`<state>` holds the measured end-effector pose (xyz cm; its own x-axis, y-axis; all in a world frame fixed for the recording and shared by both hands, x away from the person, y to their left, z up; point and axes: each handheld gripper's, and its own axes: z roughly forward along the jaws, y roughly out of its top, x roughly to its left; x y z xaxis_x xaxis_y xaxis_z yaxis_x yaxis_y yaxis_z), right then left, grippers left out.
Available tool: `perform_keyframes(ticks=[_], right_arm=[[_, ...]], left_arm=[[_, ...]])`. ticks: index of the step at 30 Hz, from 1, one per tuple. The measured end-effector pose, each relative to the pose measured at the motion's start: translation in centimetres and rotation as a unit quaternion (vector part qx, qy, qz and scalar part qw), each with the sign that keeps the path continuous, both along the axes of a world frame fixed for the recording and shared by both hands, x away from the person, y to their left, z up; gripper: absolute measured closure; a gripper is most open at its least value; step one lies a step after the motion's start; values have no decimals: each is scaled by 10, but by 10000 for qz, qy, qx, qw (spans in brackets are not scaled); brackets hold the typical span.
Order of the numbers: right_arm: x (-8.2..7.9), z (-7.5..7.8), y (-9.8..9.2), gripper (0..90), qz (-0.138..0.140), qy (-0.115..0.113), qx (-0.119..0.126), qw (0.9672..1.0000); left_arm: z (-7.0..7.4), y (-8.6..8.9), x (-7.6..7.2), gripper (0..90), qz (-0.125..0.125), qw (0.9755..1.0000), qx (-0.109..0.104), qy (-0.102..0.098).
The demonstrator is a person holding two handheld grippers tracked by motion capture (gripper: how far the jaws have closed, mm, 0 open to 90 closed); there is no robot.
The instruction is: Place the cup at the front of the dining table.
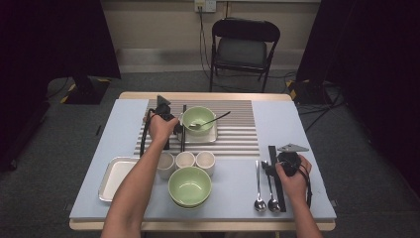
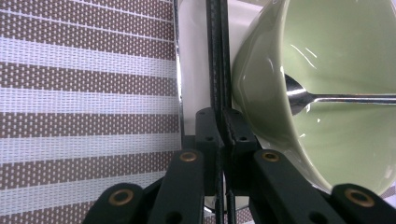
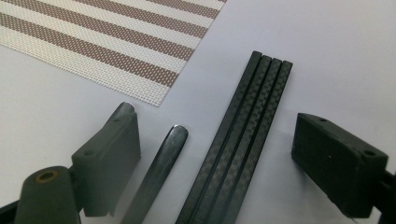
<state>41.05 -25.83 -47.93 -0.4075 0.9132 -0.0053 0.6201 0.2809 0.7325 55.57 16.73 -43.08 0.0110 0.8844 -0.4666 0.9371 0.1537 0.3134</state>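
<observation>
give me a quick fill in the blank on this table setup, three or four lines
1. The spoon on the striped mat rests in a ____ bowl.
2. The right gripper has its jaws ____ over the black chopsticks.
3. ____ white cups stand behind the nearer bowl.

Missing words: green; open; three

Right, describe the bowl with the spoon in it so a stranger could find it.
Start at the striped mat in the table's far half. On its left part a small white tray holds a green bowl. Unlike the near green bowl, it has a spoon in it.
</observation>
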Motion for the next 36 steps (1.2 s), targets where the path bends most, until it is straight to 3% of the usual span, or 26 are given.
perform_keyframes(ticks=[11, 20, 25, 29, 30, 32, 36], right_arm=[[0, 0, 0, 146, 1, 1, 1, 10000], [0, 0, 0, 146, 1, 1, 0, 10000], [0, 0, 0, 146, 0, 1, 2, 10000], [0, 0, 0, 146, 1, 5, 2, 10000], [0, 0, 0, 146, 3, 4, 1, 10000], [0, 0, 0, 146, -1, 1, 2, 10000], [0, 0, 0, 146, 0, 0, -1, 10000]], left_arm=[[-2, 0, 0, 878, 60, 9999, 86, 13], [-2, 1, 0, 874, 1, 10000, 39, 21], [-2, 1, 1, 871, 99, 9999, 46, 7], [0, 4, 0, 869, -24, 10000, 45, 9], [0, 3, -1, 868, 107, 9999, -8, -25], [2, 5, -1, 864, 15, 10000, -18, -37], [4, 5, -3, 855, 77, 10000, -9, -57]])
